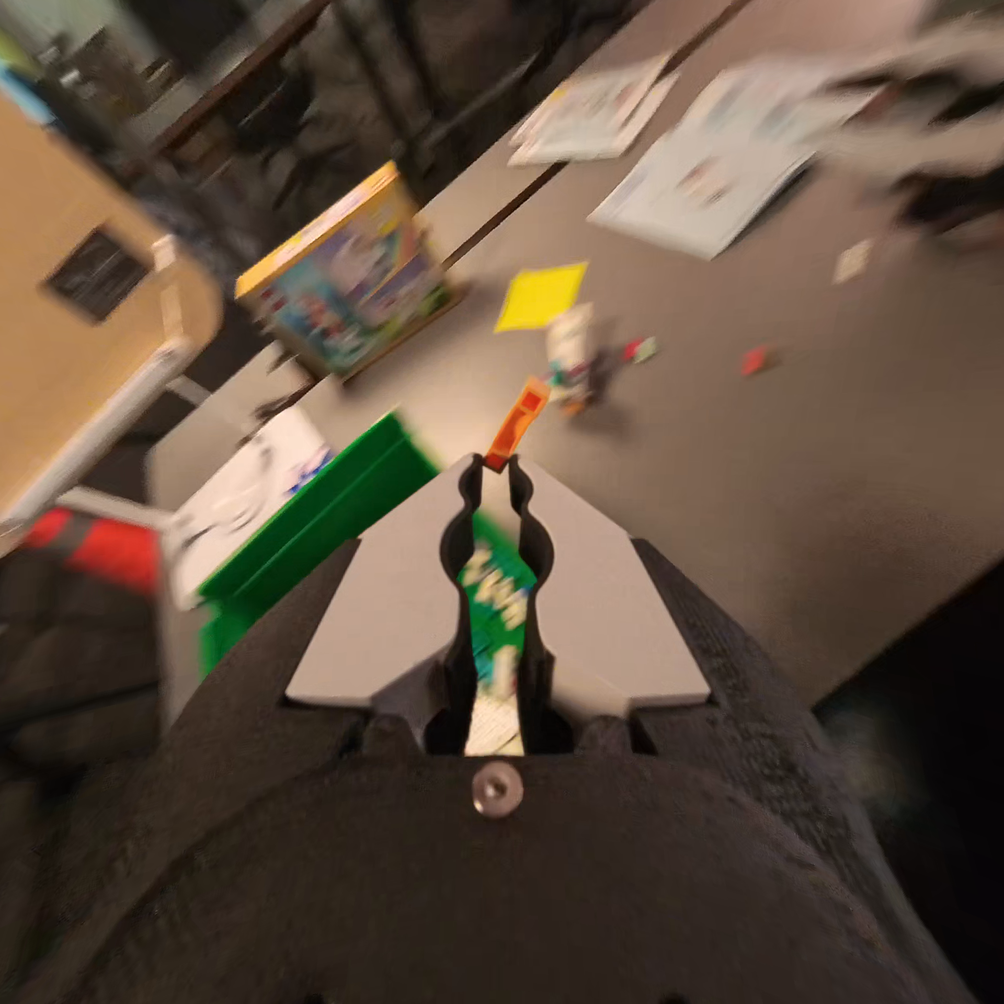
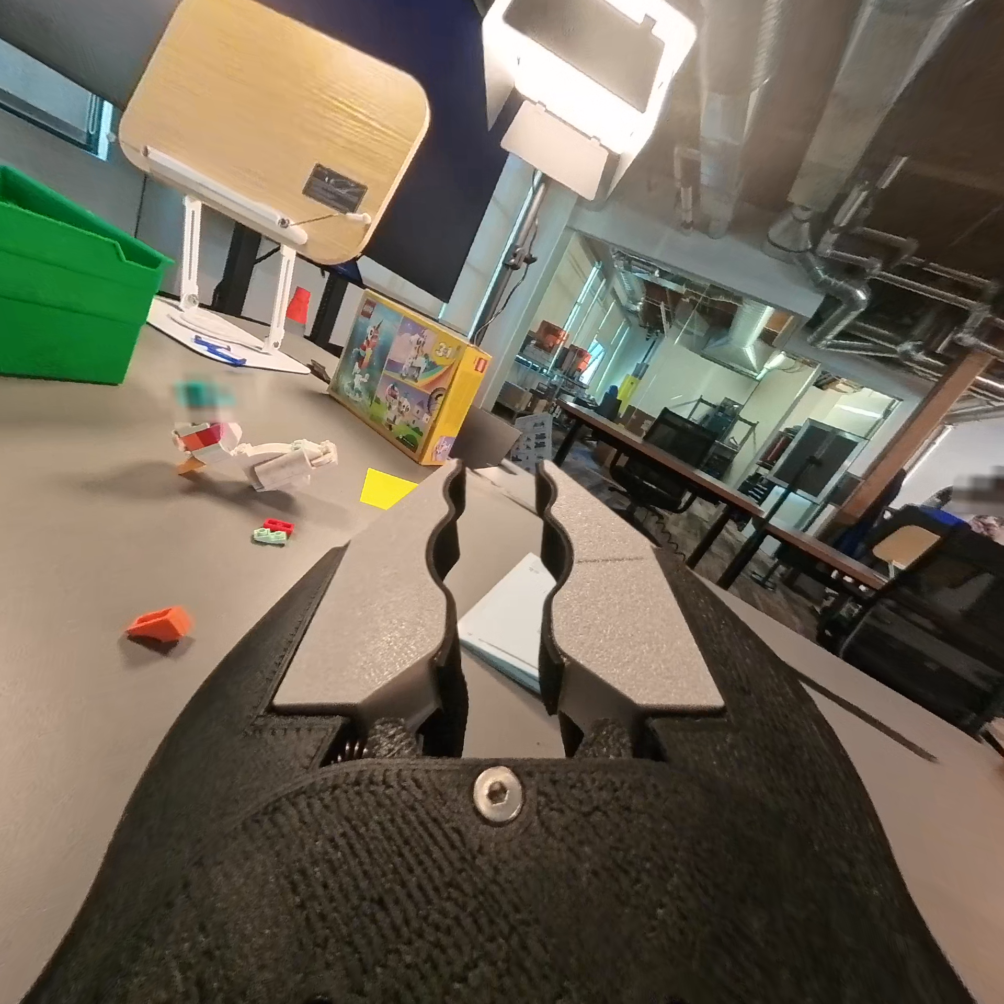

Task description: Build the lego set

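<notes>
My left gripper [image 1: 495, 462] is shut on an orange lego piece [image 1: 516, 421], held by its tips above the grey table; the view is blurred. Beyond it stands the partly built white lego figure [image 1: 570, 358], which also shows in the right wrist view [image 2: 255, 453], lying on the table. My right gripper [image 2: 500, 471] is open and empty, low over the table. Loose pieces lie on the table: an orange slope brick [image 2: 160, 622], a red plate [image 2: 278, 525] and a pale green plate [image 2: 271, 538]. The red and green plates [image 1: 641, 349] and the orange brick [image 1: 756, 359] show in the left wrist view too.
A green bin [image 1: 326, 521] [image 2: 70, 288] holds more pieces. The yellow set box [image 1: 347, 282] [image 2: 407, 396] stands behind. A yellow square [image 1: 543, 297] [image 2: 387, 488], instruction sheets [image 1: 711, 179] [image 2: 510, 614] and a wooden-topped stand [image 2: 271, 125] are on the table [image 2: 81, 706]. Left tips to right tips: about 30 centimetres. The right tips stand about 12 centimetres off the orange slope brick [image 2: 160, 622]. Seen from the left wrist view [image 1: 755, 354] as well.
</notes>
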Demonstrator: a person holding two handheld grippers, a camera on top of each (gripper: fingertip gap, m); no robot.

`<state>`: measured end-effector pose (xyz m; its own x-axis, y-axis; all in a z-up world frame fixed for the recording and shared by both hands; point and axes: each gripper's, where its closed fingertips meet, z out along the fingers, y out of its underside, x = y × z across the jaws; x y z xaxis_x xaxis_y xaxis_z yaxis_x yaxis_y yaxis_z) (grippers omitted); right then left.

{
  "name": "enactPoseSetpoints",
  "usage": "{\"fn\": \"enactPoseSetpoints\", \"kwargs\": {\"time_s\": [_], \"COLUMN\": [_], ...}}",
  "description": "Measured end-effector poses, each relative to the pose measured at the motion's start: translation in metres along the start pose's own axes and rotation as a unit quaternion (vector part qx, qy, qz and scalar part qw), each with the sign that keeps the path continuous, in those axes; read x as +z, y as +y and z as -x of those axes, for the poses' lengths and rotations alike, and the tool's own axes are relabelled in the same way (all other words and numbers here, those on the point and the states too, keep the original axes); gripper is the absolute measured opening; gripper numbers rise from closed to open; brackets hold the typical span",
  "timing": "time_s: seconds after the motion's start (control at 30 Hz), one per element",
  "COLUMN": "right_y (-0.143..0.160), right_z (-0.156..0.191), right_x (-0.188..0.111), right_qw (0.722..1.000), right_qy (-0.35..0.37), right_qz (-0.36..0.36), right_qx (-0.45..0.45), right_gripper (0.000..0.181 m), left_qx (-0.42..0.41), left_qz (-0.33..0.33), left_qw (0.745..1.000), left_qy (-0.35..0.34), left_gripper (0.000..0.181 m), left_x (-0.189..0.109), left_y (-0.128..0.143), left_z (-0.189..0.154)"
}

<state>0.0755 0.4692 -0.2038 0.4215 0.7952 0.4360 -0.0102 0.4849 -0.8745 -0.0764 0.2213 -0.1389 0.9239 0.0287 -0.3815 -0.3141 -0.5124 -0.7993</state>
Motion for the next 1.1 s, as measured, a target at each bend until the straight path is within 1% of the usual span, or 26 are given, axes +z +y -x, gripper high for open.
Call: {"fn": "enactPoseSetpoints", "kwargs": {"time_s": [0.07,0.13,0.2,0.37,0.47,0.53,0.63,0.7,0.8,0.97,1.0,1.1], "right_y": [-0.003,-0.005,-0.006,-0.002,0.007,0.014,0.023,0.025,0.028,0.022,0.023,0.026], "right_z": [-0.006,-0.013,-0.017,-0.035,-0.052,-0.063,-0.078,-0.085,-0.093,-0.087,-0.085,-0.075], "right_x": [-0.003,-0.007,-0.010,-0.022,-0.034,-0.043,-0.054,-0.059,-0.062,-0.061,-0.061,-0.060], "right_qw": [1.000,1.000,0.999,0.997,0.995,0.992,0.989,0.988,0.987,0.989,0.989,0.990], "right_qy": [0.012,0.023,0.032,0.061,0.080,0.089,0.101,0.105,0.110,0.099,0.096,0.069], "right_qz": [-0.005,-0.008,-0.010,0.001,0.019,0.031,0.047,0.048,0.051,0.040,0.045,0.063], "right_qx": [-0.003,-0.006,-0.011,-0.040,-0.063,-0.080,-0.100,-0.100,-0.102,-0.106,-0.107,-0.104], "right_gripper": [0.023,0.023,0.023,0.023,0.022,0.022,0.021,0.021,0.020,0.020,0.019,0.016], "left_qx": [-0.018,-0.027,-0.030,-0.008,0.013,0.008,0.011,0.017,0.027,0.011,0.004,-0.020], "left_qz": [-0.041,-0.048,-0.031,0.037,0.083,0.100,0.156,0.178,0.203,0.210,0.209,0.207], "left_qw": [0.997,0.990,0.984,0.977,0.973,0.969,0.961,0.957,0.951,0.945,0.945,0.950], "left_qy": [0.063,0.127,0.171,0.211,0.217,0.227,0.226,0.229,0.231,0.250,0.251,0.231], "left_gripper": [0.008,0.008,0.008,0.008,0.008,0.008,0.008,0.008,0.009,0.009,0.010,0.025], "left_x": [0.015,0.039,0.068,0.145,0.181,0.200,0.226,0.238,0.249,0.253,0.254,0.254], "left_y": [-0.024,-0.034,-0.032,-0.013,-0.006,-0.008,-0.002,0.000,0.003,0.001,0.002,0.004], "left_z": [-0.046,-0.090,-0.122,-0.167,-0.178,-0.183,-0.181,-0.181,-0.181,-0.180,-0.179,-0.168]}}
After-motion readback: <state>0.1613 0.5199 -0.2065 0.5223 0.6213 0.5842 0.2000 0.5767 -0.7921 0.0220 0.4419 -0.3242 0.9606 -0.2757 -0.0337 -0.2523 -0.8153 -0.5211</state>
